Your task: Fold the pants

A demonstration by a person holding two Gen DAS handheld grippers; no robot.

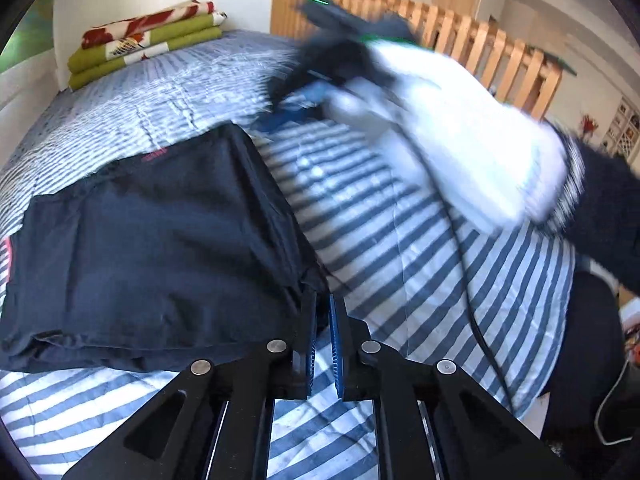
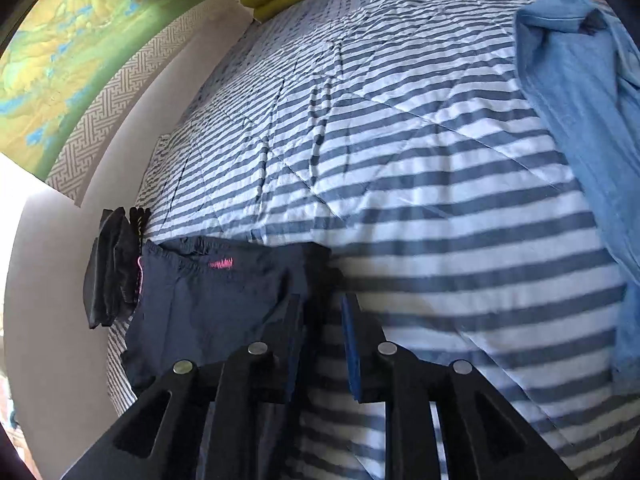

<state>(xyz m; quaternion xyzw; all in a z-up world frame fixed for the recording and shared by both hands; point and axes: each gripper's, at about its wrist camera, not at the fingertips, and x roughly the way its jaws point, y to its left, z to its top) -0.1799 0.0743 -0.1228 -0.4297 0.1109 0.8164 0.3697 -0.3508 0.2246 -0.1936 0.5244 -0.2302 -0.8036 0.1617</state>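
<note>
- Left gripper [image 1: 323, 314], closest to cam: nearly closed, just a thin slit, holding nothing. Its tip sits right at the pants' corner.
- Right gripper [image 2: 324, 302]: a bit wider, empty too, by the pants' right edge.
- Black pile [image 2: 112, 268], far left by the wall: folded, floppy, leaning off the bed's edge. A bump could tip it off.
- Pants [image 1: 152, 248]: dark navy, thin, soft cloth w/ pink stitching, folded into a fat square on the bed's left side. Layers look loose at the front, so a snag from a finger could pull the fold open.
- Bed cover [image 2: 400, 160]: blue & white stripes, quilted, wrinkly. Could get pinched along w/ the pants.
- Blue cloth [image 2: 580, 120], far right: soft, crumpled, well apart.
</note>
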